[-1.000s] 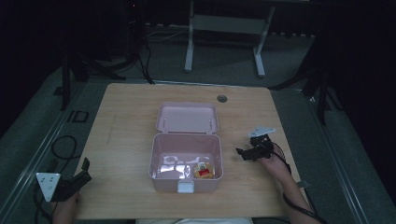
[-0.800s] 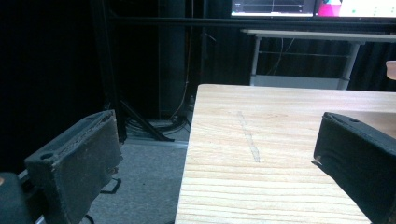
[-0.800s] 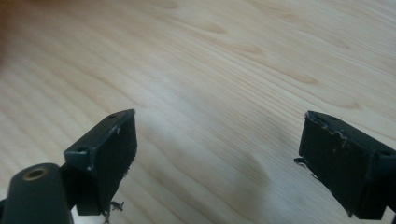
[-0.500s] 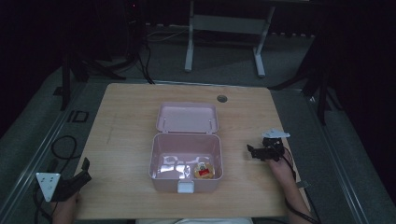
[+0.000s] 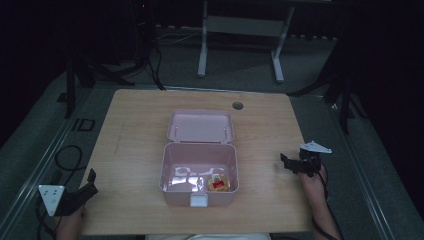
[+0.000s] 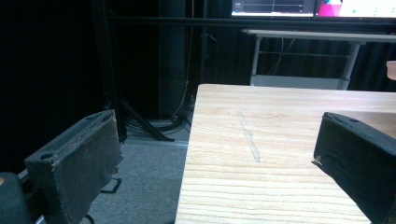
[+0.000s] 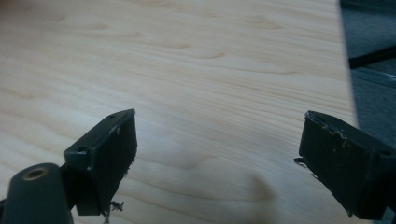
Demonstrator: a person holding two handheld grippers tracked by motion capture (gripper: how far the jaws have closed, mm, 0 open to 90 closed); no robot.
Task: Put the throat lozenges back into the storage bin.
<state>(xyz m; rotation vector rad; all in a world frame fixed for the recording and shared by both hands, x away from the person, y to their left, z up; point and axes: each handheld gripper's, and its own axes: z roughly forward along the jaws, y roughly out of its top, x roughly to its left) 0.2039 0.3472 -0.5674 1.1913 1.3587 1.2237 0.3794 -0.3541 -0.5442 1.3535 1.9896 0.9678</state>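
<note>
We find the pink box (image 5: 199, 172) between both grippers — right gripper (image 5: 289, 163) nearer, jaws spread, empty; left gripper (image 5: 86, 185) likewise spread.

The letters "ID" (image 5: 83, 124) stand in dark print on the grey floor just off the table's (image 5: 140, 115) far left corner in the high view; the packet's (image 5: 216, 182) markings inside the pink box (image 5: 172, 165) are too small to read

Matt pale wood table (image 5: 135, 125); smooth pink plastic box (image 5: 199, 172).
</note>
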